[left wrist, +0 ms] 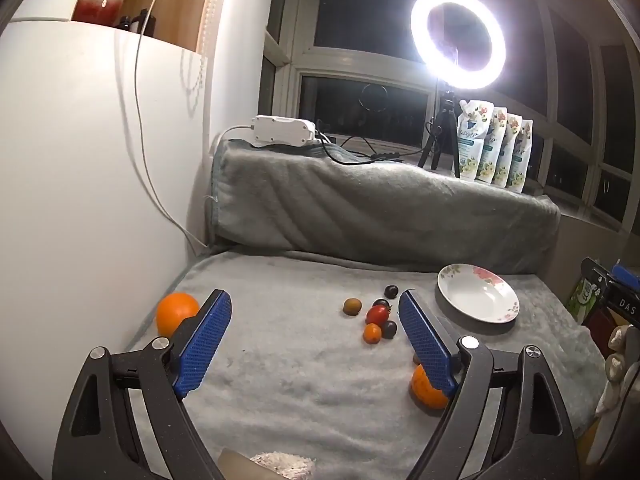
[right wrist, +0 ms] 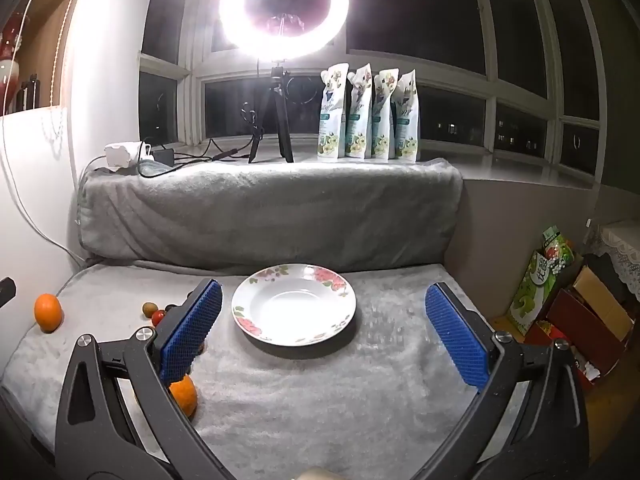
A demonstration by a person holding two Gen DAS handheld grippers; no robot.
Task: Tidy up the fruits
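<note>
Fruits lie scattered on the grey fleece blanket [left wrist: 280, 360]: large orange [left wrist: 176, 314] far left, small red tomato [left wrist: 377, 313] just beside the white floral-rimmed plate [right wrist: 294, 304]. Left tool [left wrist: 315, 336] and right tool [right wrist: 323, 328] both gape wide, holding nothing.

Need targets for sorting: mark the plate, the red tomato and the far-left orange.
plate [right wrist: 256, 322]: right wrist view, near-left floral rim.
red tomato [left wrist: 377, 313]: left wrist view, middle of its skin.
far-left orange [left wrist: 176, 312]: left wrist view, centre of its peel.
</note>
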